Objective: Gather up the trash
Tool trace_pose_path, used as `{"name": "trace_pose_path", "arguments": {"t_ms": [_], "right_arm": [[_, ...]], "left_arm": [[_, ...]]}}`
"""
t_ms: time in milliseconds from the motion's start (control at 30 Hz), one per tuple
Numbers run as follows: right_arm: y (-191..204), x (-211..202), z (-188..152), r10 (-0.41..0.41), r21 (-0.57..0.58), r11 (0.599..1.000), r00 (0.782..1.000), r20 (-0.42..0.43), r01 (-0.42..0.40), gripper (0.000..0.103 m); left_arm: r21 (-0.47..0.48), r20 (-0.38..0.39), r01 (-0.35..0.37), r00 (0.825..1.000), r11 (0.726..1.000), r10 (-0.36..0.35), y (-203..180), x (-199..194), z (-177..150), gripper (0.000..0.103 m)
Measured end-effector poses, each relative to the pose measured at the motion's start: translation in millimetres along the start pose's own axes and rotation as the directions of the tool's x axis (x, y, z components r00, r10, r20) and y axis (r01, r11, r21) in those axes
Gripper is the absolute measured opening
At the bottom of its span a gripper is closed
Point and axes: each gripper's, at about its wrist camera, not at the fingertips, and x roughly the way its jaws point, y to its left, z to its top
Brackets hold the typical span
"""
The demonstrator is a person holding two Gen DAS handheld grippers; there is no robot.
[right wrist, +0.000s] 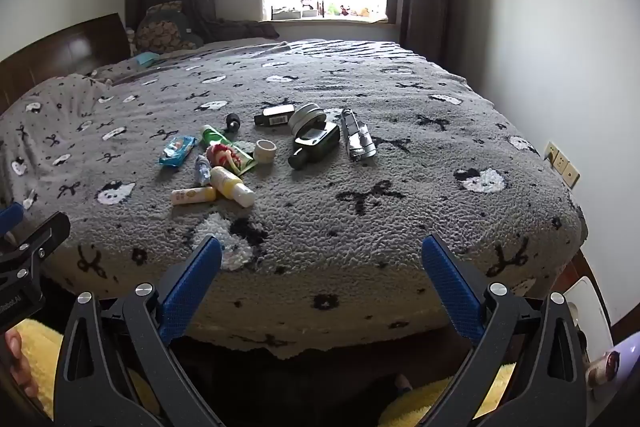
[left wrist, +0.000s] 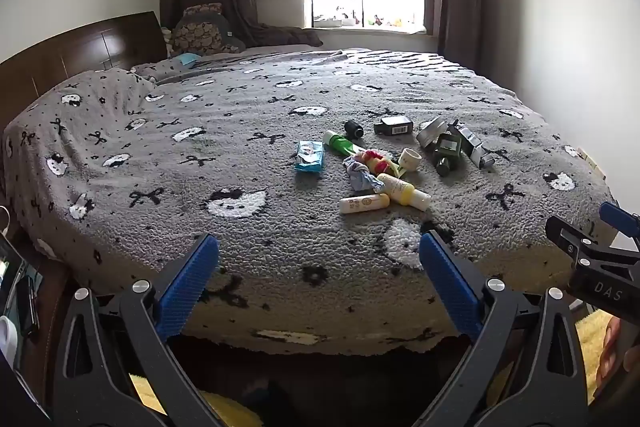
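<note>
A cluster of small items lies on the grey patterned bed (left wrist: 280,227): a blue wipes pack (left wrist: 309,156), a green tube (left wrist: 340,143), a crumpled colourful wrapper (left wrist: 370,165), two yellow-white bottles (left wrist: 402,191), a paper cup (left wrist: 410,159), a dark green bottle (left wrist: 446,151), a black box (left wrist: 394,126) and a silver pack (left wrist: 472,143). The same cluster shows in the right wrist view, with the wipes pack (right wrist: 177,151) and the dark green bottle (right wrist: 316,145). My left gripper (left wrist: 319,259) is open and empty at the bed's near edge. My right gripper (right wrist: 321,259) is open and empty beside it.
A dark wooden headboard (left wrist: 80,55) and pillows are at the left. A window sill (left wrist: 360,31) with curtains lies beyond the bed. A white wall with sockets (right wrist: 562,163) runs along the right. A yellow rug (right wrist: 440,403) lies on the floor below.
</note>
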Motion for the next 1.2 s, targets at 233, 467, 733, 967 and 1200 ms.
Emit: {"name": "trace_pose_path", "arguments": {"t_ms": [233,467,733,967,1200], "right_arm": [[0.5,-1.3,0.3,-0.002,-0.001,1.000,1.000,0.002,0.002,0.100],[0.9,-1.7,0.6,-0.003,0.002,1.000,1.000,0.003,0.003,0.100],[2.7,-1.5,0.1,-0.001,-0.002,1.000,1.000,0.003,0.001,0.100],[3.7,-1.7,-0.1,-0.001,-0.002,1.000,1.000,0.003,0.001,0.100],[4.2,-2.1,-0.3,0.000,-0.002,1.000,1.000,0.004,0.000,0.100]], "left_arm": [[0.009,-0.012,0.019,1.000,1.000,-0.019,-4.2,1.2,0.4,0.095],[-0.011,0.000,0.000,1.000,1.000,0.000,0.5,0.2,-0.3,0.095],[-0.012,0.000,0.000,1.000,1.000,0.000,0.6,0.3,-0.4,0.095],[-0.011,0.000,-0.002,1.000,1.000,0.002,0.8,-1.6,3.4,0.095],[-0.011,-0.001,-0.002,1.000,1.000,0.002,1.1,-1.7,4.7,0.095]]}}
